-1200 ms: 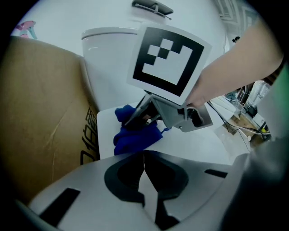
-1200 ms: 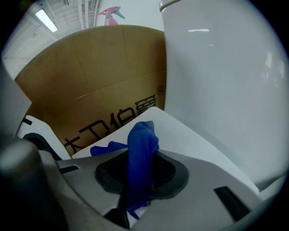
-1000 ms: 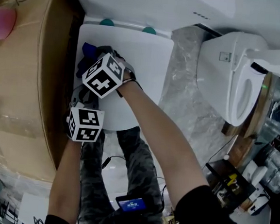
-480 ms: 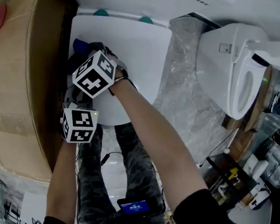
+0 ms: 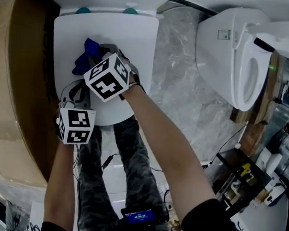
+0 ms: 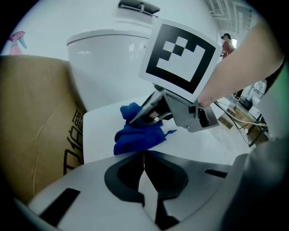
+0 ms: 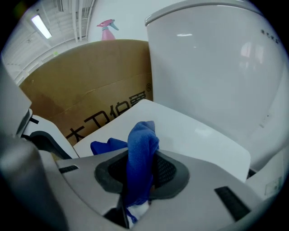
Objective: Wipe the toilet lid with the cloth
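A white toilet lid (image 5: pixel 136 41) lies closed below me, its tank (image 7: pixel 216 67) behind it. A blue cloth (image 5: pixel 86 57) rests bunched on the lid's left part. My right gripper (image 5: pixel 96 58) is shut on the blue cloth (image 7: pixel 141 158), which stands up between its jaws. The same cloth (image 6: pixel 135 135) shows on the lid (image 6: pixel 99 131) under that gripper in the left gripper view. My left gripper (image 6: pixel 144 180) is shut with nothing in it, over the lid's near left edge, just behind the right one.
A big brown cardboard box (image 5: pixel 17 76) stands tight against the toilet's left side, with a pink spray bottle (image 7: pixel 106 28) on top. A second white toilet (image 5: pixel 235 60) stands to the right across a marble floor (image 5: pixel 180 75). Cables and gear crowd the lower right.
The right gripper has slid the blue cloth to the right and a little toward the lid's middle. The left gripper moved slightly alongside it, still shut.
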The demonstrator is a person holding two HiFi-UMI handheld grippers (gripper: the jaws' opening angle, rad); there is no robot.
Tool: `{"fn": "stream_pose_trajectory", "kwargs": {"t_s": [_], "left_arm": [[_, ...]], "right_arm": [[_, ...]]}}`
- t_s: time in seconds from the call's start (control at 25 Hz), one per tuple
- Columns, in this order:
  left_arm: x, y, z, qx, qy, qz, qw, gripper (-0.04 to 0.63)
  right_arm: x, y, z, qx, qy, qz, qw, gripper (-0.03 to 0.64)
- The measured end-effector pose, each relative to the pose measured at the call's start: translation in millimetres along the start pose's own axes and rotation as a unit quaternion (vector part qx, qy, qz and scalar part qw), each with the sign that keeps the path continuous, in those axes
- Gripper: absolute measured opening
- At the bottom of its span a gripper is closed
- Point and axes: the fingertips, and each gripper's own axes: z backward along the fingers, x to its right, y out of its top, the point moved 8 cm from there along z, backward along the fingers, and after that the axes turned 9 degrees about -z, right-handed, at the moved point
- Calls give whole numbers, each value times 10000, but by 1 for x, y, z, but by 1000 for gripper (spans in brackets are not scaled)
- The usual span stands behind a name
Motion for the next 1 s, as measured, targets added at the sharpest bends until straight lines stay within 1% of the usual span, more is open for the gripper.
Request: {"fn": "stream_pose_trajectory", "kwargs": {"t_s": [0.16,0.36,0.52,0.64,0.8,1.0], "left_arm": [[15,11,-6,-12,-80,-130,9999,12],[34,23,-15,8,-175,-305,9994,12],[49,35,-21,-48,-275,-357,9990,12],[58,41,-26,-66,-343,-425,9985,12],[69,48,-31,-144,-402,-396,9983,12],[83,50,-30,-226,-454,-364,9980,12]], "right_arm": [[29,-20,21,15,-253,-196,9995,94],[61,-43,43,-48,-470,-514,9976,94],[81,-61,60,-55,-627,-715,9955,94],[92,-76,72,-53,-714,-908,9933,94],[104,-98,87,-88,-828,-1180,9895,94],[103,-122,101,-146,-883,-1382,9864,94]]}}
